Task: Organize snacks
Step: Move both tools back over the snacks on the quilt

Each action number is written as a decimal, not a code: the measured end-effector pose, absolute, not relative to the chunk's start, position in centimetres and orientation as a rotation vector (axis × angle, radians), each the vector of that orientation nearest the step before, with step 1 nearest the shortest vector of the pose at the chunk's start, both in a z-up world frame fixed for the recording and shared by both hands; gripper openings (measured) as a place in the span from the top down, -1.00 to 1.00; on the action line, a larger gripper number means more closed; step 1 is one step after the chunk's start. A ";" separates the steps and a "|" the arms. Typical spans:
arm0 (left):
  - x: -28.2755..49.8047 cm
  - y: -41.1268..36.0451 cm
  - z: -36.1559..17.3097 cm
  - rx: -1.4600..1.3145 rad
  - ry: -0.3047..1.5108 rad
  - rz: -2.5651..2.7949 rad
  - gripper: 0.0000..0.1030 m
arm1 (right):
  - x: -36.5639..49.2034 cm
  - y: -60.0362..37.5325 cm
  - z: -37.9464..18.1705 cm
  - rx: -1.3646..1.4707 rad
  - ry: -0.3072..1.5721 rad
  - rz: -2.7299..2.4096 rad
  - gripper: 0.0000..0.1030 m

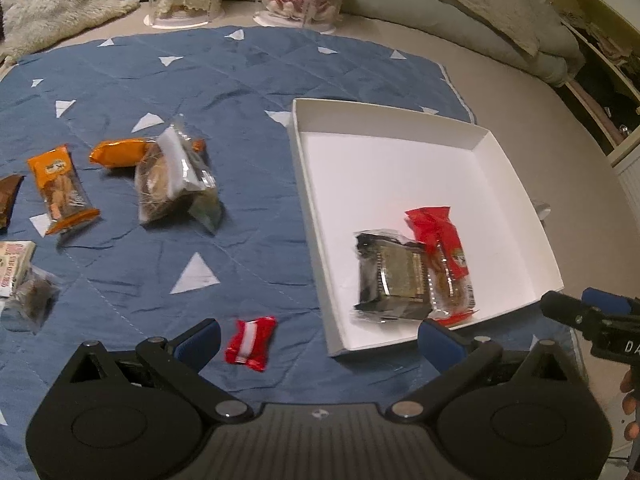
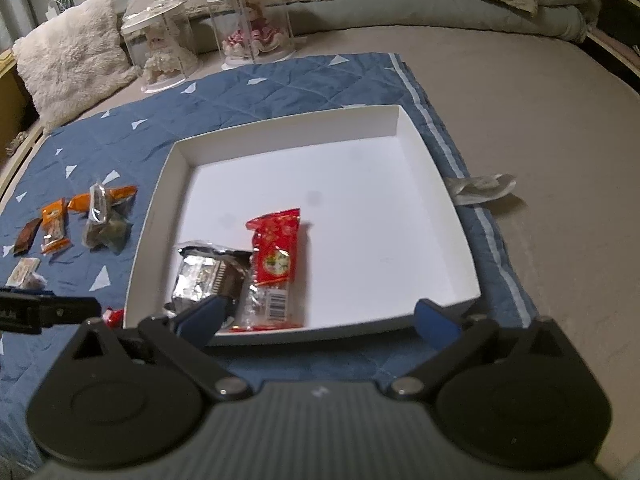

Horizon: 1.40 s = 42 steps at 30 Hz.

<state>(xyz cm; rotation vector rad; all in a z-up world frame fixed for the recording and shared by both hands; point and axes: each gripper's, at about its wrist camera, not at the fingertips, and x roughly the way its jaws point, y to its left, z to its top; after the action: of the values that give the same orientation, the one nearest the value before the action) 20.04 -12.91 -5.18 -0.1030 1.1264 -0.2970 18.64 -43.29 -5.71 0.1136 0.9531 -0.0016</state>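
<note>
A white tray [image 1: 400, 168] lies on the right part of a blue quilted mat [image 1: 240, 80]. Two snacks lie side by side in its near corner: a dark silver packet [image 1: 390, 280] and a red packet [image 1: 440, 248]. My left gripper [image 1: 320, 340] is open above the mat at the tray's near-left corner, with a small red candy [image 1: 250, 344] lying loose between its fingers. My right gripper [image 2: 320, 320] is open over the tray's [image 2: 340, 184] near edge. Its left finger stands in front of the silver packet [image 2: 204, 276], beside the red packet [image 2: 276, 256]. Nothing is gripped.
Loose snacks lie on the mat left of the tray: two orange packets [image 1: 62, 192], a clear-wrapped pile [image 1: 176, 176], a brown bar [image 1: 8, 200]. Two clear doll cases [image 2: 248, 20] and a fluffy pillow [image 2: 72, 56] stand behind. A crumpled wrapper [image 2: 480, 188] lies right of the mat.
</note>
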 end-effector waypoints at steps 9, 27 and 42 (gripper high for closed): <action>20.3 -8.5 -4.9 -0.082 1.117 -0.265 -1.00 | 19.2 -39.7 -5.3 0.111 0.950 0.023 -0.99; 20.4 0.9 -5.1 -0.093 1.094 -0.160 -1.00 | 20.9 -29.4 -6.3 0.110 1.013 0.124 -0.99; 23.0 9.4 -6.4 -0.165 1.074 -0.001 -1.00 | 21.9 -24.5 -9.4 0.326 1.077 0.111 -0.99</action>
<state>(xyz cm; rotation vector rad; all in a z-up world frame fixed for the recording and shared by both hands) 22.99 9.37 -6.41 -0.1650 1.0736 -0.0005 21.95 -24.47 -9.36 0.3258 1.0766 0.1108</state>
